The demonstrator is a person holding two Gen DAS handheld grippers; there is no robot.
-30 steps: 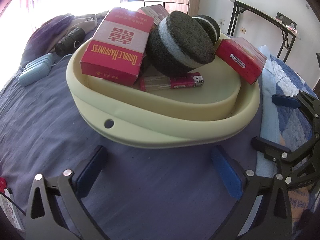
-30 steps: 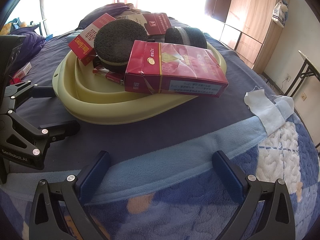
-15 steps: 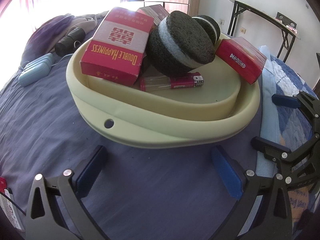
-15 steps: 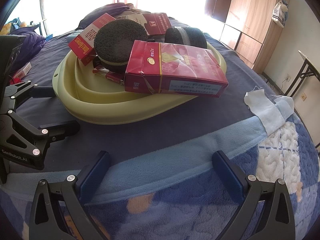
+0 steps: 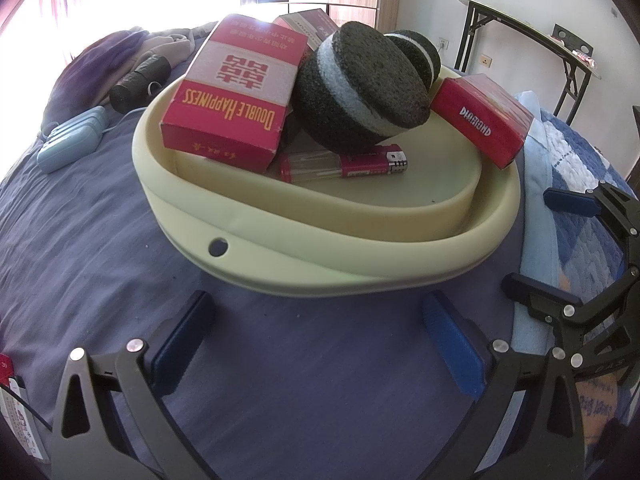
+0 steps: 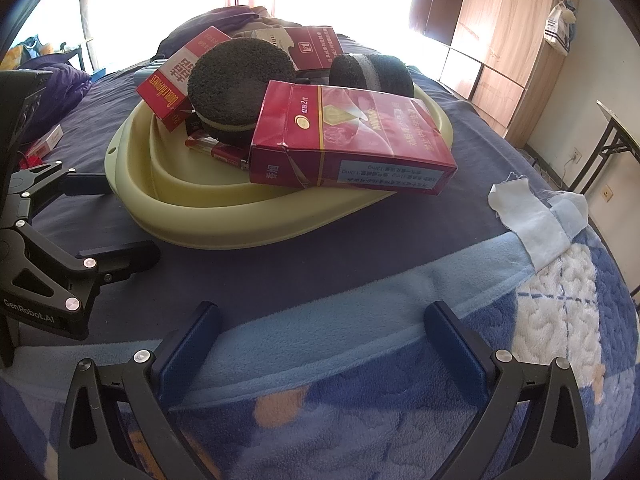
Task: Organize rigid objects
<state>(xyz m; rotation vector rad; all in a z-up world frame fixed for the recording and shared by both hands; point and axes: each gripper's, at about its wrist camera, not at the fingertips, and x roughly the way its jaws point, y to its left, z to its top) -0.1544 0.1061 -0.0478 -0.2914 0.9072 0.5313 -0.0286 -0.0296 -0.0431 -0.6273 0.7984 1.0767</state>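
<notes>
1. Practically nothing has changed over the last second: in both wrist views the frames match the earlier ones, with every object and both grippers where they were.

2. Sitting at about 12 o'clock from the left gripper [image 5: 320, 332], the pale yellow basin [image 5: 304, 256] rests on the dark blue bedspread [image 5: 100, 240]. It holds the Double Happiness box [image 5: 236, 92], a large dark sponge disc [image 5: 364, 88] leaning on it, a second sponge disc [image 5: 416, 50] behind at roughly 1 o'clock, a red lighter [image 5: 344, 164] lying flat beneath the disc, and another red box [image 6: 316, 46] at the far side.

3. Perched on the basin's rim at about 2 o'clock in the left view, the Diamond box [image 5: 484, 118] overhangs the edge; the right view shows it tilted, part in and part outside the basin.

4. Both pairs of jaws stand wide apart and hold nothing. The right gripper [image 6: 320, 340] hovers low over the light blue blanket border [image 6: 360, 300], with the basin at its 11 o'clock. The left one sits just short of the basin's near wall, not touching it.

5. My reading is that the gathering step is done or nearly so, and the stillness suggests a pause or the end of the task.

6. Should anything remain, the overhanging Diamond box is the likely candidate: it looks the least settled and could slide off the rim if the basin were nudged.

7. Outside the basin, a pale blue case [image 5: 72, 142] and a dark rolled item [image 5: 140, 80] lie at 10 to 11 o'clock; whether they belong to the task I cannot tell.
</notes>
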